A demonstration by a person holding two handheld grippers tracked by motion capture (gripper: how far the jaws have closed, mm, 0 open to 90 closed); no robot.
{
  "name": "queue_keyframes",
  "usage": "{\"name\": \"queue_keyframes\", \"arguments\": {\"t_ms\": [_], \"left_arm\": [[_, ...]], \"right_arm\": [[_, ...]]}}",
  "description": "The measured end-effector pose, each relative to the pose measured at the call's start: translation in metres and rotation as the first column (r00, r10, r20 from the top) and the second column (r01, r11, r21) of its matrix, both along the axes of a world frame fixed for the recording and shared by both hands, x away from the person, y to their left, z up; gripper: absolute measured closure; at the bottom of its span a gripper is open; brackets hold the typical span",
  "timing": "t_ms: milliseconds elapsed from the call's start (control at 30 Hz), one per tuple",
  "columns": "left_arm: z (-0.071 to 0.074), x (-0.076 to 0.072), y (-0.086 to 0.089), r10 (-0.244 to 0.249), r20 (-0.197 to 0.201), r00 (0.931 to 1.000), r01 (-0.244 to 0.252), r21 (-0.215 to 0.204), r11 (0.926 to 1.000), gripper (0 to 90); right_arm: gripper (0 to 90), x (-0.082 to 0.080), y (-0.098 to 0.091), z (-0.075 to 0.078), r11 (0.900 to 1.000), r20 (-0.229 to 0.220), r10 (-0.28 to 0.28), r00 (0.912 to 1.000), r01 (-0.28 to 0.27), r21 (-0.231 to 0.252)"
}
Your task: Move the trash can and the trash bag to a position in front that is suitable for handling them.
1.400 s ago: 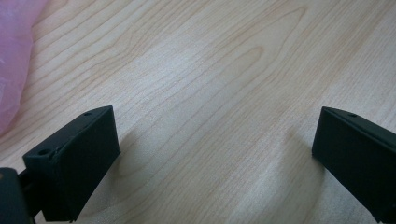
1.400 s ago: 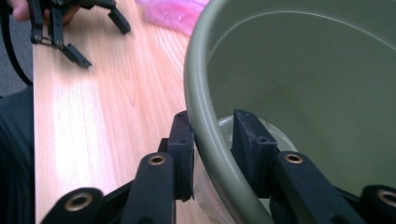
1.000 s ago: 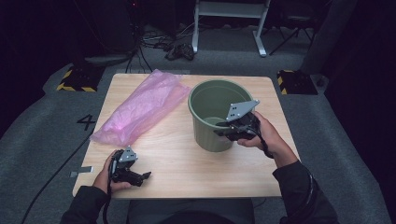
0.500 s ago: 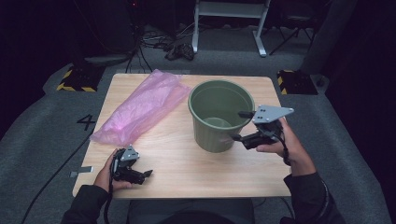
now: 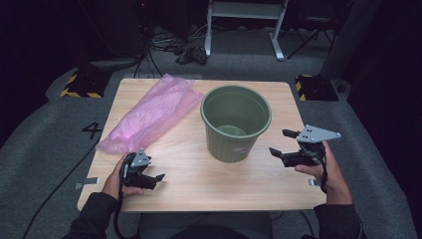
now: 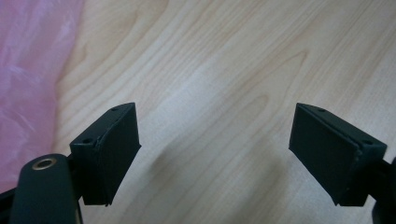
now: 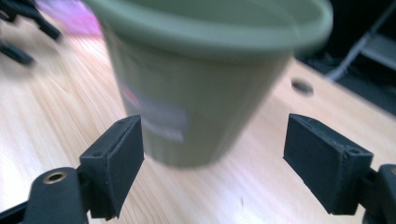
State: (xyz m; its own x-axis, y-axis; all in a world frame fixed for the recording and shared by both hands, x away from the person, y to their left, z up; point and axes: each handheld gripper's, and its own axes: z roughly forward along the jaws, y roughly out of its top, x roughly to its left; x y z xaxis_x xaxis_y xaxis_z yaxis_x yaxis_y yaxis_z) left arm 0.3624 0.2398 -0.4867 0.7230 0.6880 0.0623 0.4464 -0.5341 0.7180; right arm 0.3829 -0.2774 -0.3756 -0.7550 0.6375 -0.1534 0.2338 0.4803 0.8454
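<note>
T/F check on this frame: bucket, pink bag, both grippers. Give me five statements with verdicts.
1. The green bucket stands upright on the table. True.
2. The pink bag is stuffed inside the bucket. False: it lies flat on the table, left of it.
3. The right gripper clamps the bucket's rim. False: it is open, clear of the bucket.
4. The left gripper is open over bare wood. True.
5. The bucket holds water. False: it looks empty.

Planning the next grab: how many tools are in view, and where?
2. The left tool is near the table's front-left corner, open; the right tool is right of the green bucket, open and apart from it.
</note>
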Motion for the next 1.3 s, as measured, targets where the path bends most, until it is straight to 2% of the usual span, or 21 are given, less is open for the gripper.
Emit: {"name": "queue_keyframes", "arguments": {"t_ms": [67,167,300,367,500,567,633,700,733,767,833,867,900,933,967,1000,1067,1100,1200,1267,1300], "left_arm": [[0.002,0.004,0.0,0.001,0.005,1.0,-0.001,-0.013,0.9999,15.9],[0.004,0.009,-0.002,0.015,0.02,0.9997,-0.015,-0.006,0.9999,15.8],[0.009,0.026,-0.008,0.026,0.041,0.9988,-0.026,-0.006,0.9997,16.2],[0.011,0.034,-0.01,0.05,0.048,0.9976,-0.05,-0.002,0.9988,16.7],[0.015,0.048,-0.011,0.093,0.062,0.9937,-0.093,-0.008,0.9956,16.8],[0.017,0.054,-0.01,0.127,0.087,0.9882,-0.127,-0.002,0.9919,17.0],[0.018,0.061,-0.007,0.142,0.08,0.9866,-0.142,-0.014,0.9898,16.7],[0.018,0.068,-0.005,0.17,0.085,0.9818,-0.169,-0.017,0.9855,16.3],[0.017,0.071,-0.004,0.178,0.092,0.9797,-0.177,-0.015,0.9841,16.3],[0.016,0.075,-0.003,0.188,0.078,0.979,-0.189,-0.004,0.982,16.8],[0.013,0.081,-0.002,0.224,0.067,0.9724,-0.225,0.016,0.9742,18.1],[0.011,0.085,0.0,0.243,0.063,0.968,-0.245,0.024,0.9693,19.6],[0.009,0.088,0.002,0.262,0.039,0.9642,-0.263,0.016,0.9646,22.7],[0.007,0.091,0.004,0.267,0.02,0.9634,-0.268,0.018,0.9634,25.2],[0.007,0.091,0.004,0.267,0.02,0.9634,-0.268,0.018,0.9634,26.2],[0.003,0.096,0.007,0.309,0.0,0.9512,-0.308,0.047,0.9501,32.0],[-0.001,0.099,0.013,0.325,-0.034,0.9452,-0.324,0.036,0.9455,37.7],[-0.003,0.1,0.016,0.341,-0.042,0.9392,-0.339,0.047,0.9397,41.4],[-0.005,0.101,0.023,0.331,-0.063,0.9415,-0.33,0.023,0.9436,53.6],[-0.005,0.101,0.025,0.307,-0.072,0.949,-0.307,0.01,0.9516,64.7],[-0.005,0.1,0.026,0.302,-0.078,0.9503,-0.302,0.004,0.9533,69.3]], "right_arm": [[20.3,0.003,-0.005,-0.015,0.9994,-0.032,-0.03,0.999,0.029,-0.018],[20.1,0.007,-0.012,-0.039,0.9966,-0.068,-0.064,0.9957,0.06,-0.057],[20.1,0.014,-0.018,-0.068,0.9932,-0.128,-0.091,0.9876,0.081,-0.083],[20.0,0.016,-0.02,-0.078,0.9919,-0.146,-0.096,0.9845,0.082,-0.096],[20.2,0.021,-0.026,-0.091,0.9922,-0.173,-0.108,0.979,0.095,-0.08],[20.1,0.022,-0.027,-0.095,0.9905,-0.175,-0.117,0.9776,0.102,-0.092],[20.2,0.024,-0.029,-0.099,0.9898,-0.185,-0.124,0.9749,0.109,-0.092],[20.3,0.026,-0.03,-0.103,0.9892,-0.189,-0.129,0.9734,0.113,-0.092],[20.3,0.027,-0.031,-0.105,0.9883,-0.196,-0.136,0.9712,0.119,-0.096],[20.4,0.028,-0.031,-0.106,0.9874,-0.196,-0.139,0.9708,0.12,-0.102],[20.6,0.029,-0.032,-0.108,0.9868,-0.201,-0.144,0.9689,0.126,-0.102],[20.6,0.03,-0.032,-0.109,0.9868,-0.202,-0.146,0.9685,0.128,-0.1],[20.6,0.03,-0.033,-0.11,0.9868,-0.204,-0.146,0.968,0.128,-0.099],[20.8,0.03,-0.033,-0.11,0.9868,-0.204,-0.147,0.9678,0.13,-0.097],[20.8,0.03,-0.033,-0.11,0.9868,-0.204,-0.147,0.9678,0.13,-0.097],[20.9,0.03,-0.033,-0.111,0.9875,-0.208,-0.144,0.9674,0.126,-0.095],[21.2,0.03,-0.033,-0.113,0.9874,-0.214,-0.144,0.966,0.126,-0.096],[21.4,0.031,-0.033,-0.113,0.9873,-0.217,-0.145,0.9654,0.126,-0.097],[21.6,0.031,-0.033,-0.116,0.9871,-0.223,-0.145,0.964,0.126,-0.099],[21.8,0.031,-0.033,-0.116,0.9871,-0.227,-0.147,0.9627,0.127,-0.097],[21.8,0.031,-0.033,-0.117,0.9878,-0.231,-0.142,0.9624,0.123,-0.096]]}}
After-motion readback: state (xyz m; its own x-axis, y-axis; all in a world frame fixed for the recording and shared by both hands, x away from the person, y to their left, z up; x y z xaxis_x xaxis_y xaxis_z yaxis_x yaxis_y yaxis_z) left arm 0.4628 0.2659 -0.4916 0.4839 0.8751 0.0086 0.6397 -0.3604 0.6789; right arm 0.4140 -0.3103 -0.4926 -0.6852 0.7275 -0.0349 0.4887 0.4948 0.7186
